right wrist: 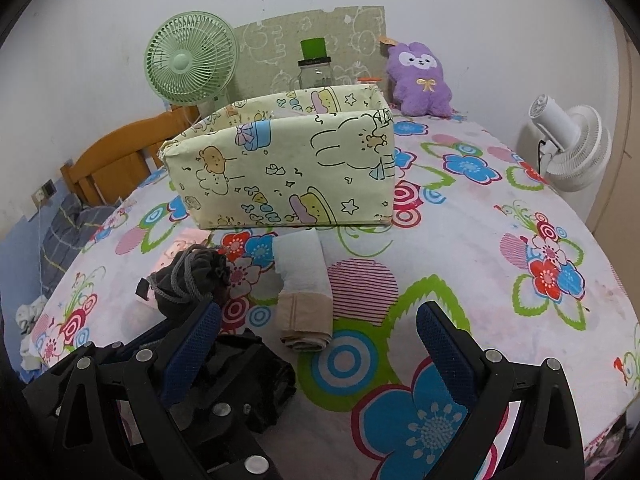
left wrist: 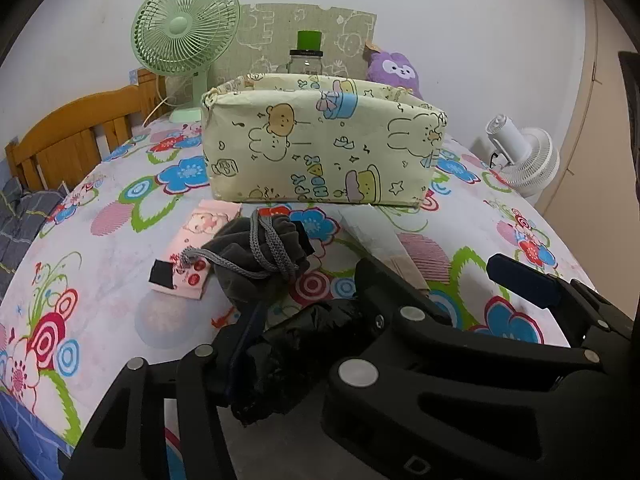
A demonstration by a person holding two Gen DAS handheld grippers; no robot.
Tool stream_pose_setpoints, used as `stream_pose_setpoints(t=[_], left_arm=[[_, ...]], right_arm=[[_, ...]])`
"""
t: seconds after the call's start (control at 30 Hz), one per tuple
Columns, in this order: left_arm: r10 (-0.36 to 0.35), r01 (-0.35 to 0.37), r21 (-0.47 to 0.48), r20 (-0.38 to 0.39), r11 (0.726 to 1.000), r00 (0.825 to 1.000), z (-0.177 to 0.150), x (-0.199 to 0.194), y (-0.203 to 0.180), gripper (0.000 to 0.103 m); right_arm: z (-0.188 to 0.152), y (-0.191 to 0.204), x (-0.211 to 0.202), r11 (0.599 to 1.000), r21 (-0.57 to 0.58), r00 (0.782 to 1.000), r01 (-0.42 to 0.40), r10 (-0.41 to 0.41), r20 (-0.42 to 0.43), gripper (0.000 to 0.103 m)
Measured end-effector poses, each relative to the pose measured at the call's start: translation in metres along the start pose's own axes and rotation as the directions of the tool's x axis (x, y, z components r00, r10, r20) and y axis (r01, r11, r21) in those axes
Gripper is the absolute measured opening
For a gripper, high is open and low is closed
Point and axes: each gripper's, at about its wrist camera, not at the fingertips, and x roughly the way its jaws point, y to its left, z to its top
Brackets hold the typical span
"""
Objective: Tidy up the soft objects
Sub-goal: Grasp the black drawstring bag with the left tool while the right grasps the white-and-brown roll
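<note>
The black soft bundle [left wrist: 280, 344] lies on the bed [left wrist: 120, 280], between the left gripper's [left wrist: 304, 312] part-closed pads; contact cannot be confirmed. The right gripper [right wrist: 320, 344] stands released, straddling the rolled beige cloth [right wrist: 306, 300], whose long axis points toward the patterned box [right wrist: 280, 168].

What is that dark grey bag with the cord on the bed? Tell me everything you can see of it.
The dark grey drawstring pouch looks like soft, velvety fabric, bunched and crumpled with its mouth gathered. A lighter grey braided cord loops loosely over its top. It lies slumped on the flowered bedsheet, in front of the cartoon-print box, and partly overlaps a pink patterned item to its left. A crumpled black item lies just in front of it. Whether anything is inside cannot be told.
</note>
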Motion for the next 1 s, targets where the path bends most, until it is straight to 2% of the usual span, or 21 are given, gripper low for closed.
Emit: stream_pose_setpoints(t=[0.33, 0.7, 1.0], left_arm=[[0.021, -0.021, 0.000, 0.007, 1.000, 1.000, 0.013, 0.005, 0.007, 0.061], [0.041, -0.041, 0.004, -0.031, 0.999, 0.999, 0.024, 0.021, 0.012, 0.061], [0.052, -0.052, 0.016, -0.053, 0.999, 0.997, 0.025, 0.028, 0.011, 0.061]], right_arm=[[0.013, 0.004, 0.008, 1.000, 0.002, 1.000, 0.001, -0.001, -0.002, 0.099], [0.022, 0.003, 0.031, 1.000, 0.011, 0.998, 0.021, -0.021, -0.066, 0.078], [0.024, -0.001, 0.047, 1.000, 0.030, 0.992, -0.008, 0.012, -0.126, 0.048]])
